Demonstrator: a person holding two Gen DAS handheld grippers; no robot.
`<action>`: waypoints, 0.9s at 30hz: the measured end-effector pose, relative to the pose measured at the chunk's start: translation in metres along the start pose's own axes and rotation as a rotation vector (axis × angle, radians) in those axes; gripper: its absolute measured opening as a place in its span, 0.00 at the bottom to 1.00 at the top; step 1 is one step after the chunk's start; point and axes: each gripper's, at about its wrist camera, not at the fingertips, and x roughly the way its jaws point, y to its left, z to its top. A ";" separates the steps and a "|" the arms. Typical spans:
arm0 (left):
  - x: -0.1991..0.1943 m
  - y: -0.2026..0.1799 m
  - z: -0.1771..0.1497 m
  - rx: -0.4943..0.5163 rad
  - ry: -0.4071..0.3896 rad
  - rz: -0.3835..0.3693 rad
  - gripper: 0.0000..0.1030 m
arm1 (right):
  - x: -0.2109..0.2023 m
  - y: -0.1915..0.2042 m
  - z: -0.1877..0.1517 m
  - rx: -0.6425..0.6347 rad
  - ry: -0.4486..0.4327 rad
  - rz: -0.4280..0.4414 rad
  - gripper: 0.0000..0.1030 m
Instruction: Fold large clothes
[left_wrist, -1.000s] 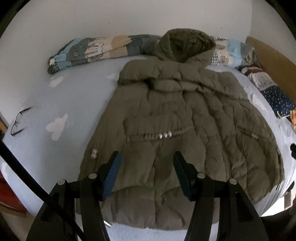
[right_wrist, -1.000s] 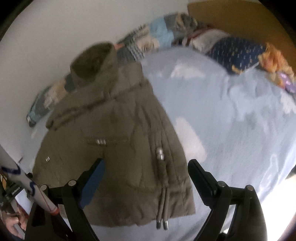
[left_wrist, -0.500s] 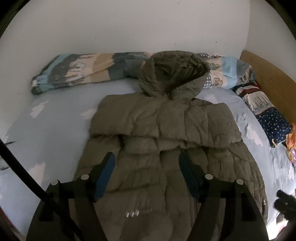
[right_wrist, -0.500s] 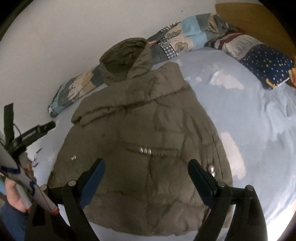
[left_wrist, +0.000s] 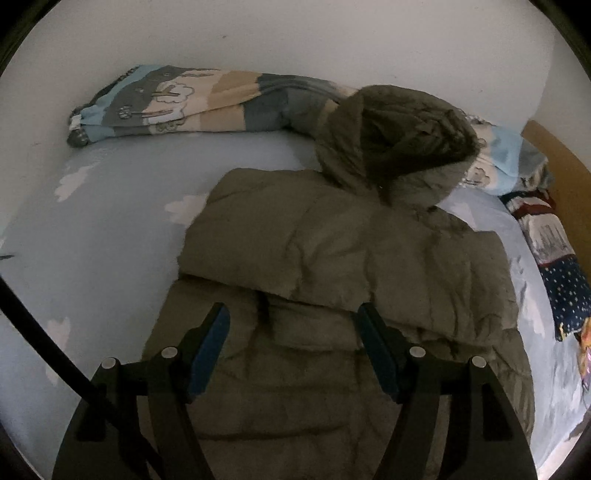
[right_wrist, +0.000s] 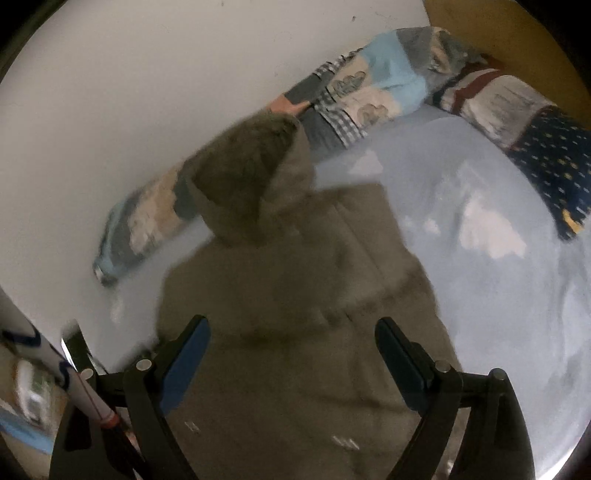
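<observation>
Left hand-held gripper (left_wrist: 293, 330) spread wide, blue-padded fingers (left_wrist: 208, 349) hovering over the mid-body of the olive puffer jacket (left_wrist: 343, 280), pinching nothing. Right hand-held gripper (right_wrist: 291, 349) likewise spread, both pads (right_wrist: 184, 365) apart above the same jacket (right_wrist: 295, 314), nothing between them; contact with the fabric impossible to tell through the blur. Jacket lying spread out on the bed (left_wrist: 110, 229), hem end nearest both cameras, sleeves folded across the chest in a thick band just beyond the left fingers. Hood (left_wrist: 395, 144) open at the far end, propped up against the patterned blanket roll (left_wrist: 177, 103) running along the white wall (left_wrist: 295, 37). Bed sheet pale blue with white cloud shapes (right_wrist: 491, 236), bare to either side of the jacket. Second bedding pile, dark blue with small dots (right_wrist: 554, 162), at the head end near the wooden headboard (left_wrist: 565, 173), well apart from the jacket. A black cable (left_wrist: 40, 339) curving past the left edge in the left wrist view. A white tube with a red tip (right_wrist: 88, 398) crossing the lower-left corner of the right wrist view.
</observation>
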 end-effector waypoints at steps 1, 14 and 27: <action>-0.002 0.001 0.001 0.002 -0.006 0.000 0.68 | 0.005 0.010 0.015 -0.015 -0.009 0.002 0.91; 0.012 -0.003 0.006 0.058 -0.004 0.022 0.69 | 0.146 0.066 0.200 -0.021 -0.060 -0.080 0.90; 0.028 0.002 0.003 0.069 0.036 0.030 0.69 | 0.244 0.084 0.246 -0.453 -0.016 -0.355 0.81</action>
